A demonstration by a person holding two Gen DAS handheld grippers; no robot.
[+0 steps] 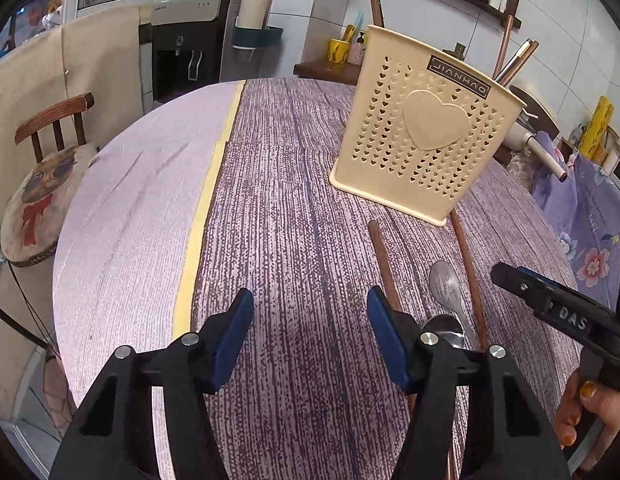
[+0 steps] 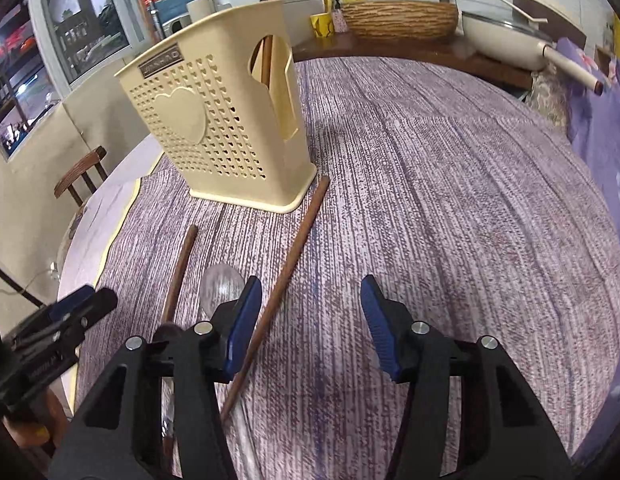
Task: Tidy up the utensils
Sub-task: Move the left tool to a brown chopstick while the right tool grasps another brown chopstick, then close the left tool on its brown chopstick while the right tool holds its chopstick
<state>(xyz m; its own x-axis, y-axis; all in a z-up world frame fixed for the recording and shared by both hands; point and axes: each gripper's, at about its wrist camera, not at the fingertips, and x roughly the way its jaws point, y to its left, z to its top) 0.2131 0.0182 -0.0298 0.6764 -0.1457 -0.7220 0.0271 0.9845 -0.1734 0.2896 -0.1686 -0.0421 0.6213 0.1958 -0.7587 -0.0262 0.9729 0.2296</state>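
A cream perforated utensil holder [image 1: 425, 128] [image 2: 218, 128] stands upright on the purple-clothed table, with brown chopsticks [image 2: 270, 40] sticking out of it. In front of it two loose brown chopsticks [image 1: 383, 256] [image 1: 467, 276] lie either side of two metal spoons [image 1: 445, 288] [image 1: 443, 330]. My left gripper [image 1: 310, 312] is open over bare cloth, and the nearer chopstick runs under its right finger. My right gripper [image 2: 310, 308] is open low over the table. One chopstick [image 2: 298, 248] lies between its jaws, close to the left pad. The other chopstick [image 2: 182, 268] and a spoon [image 2: 222, 286] lie to its left.
The right gripper [image 1: 509, 274] and the hand holding it show at the right of the left wrist view; the left gripper [image 2: 96, 298] shows at the left of the right wrist view. A wooden chair [image 1: 54, 120] stands by the table's left edge. A pan [image 2: 509, 36] and a woven basket [image 2: 397, 18] sit behind the table.
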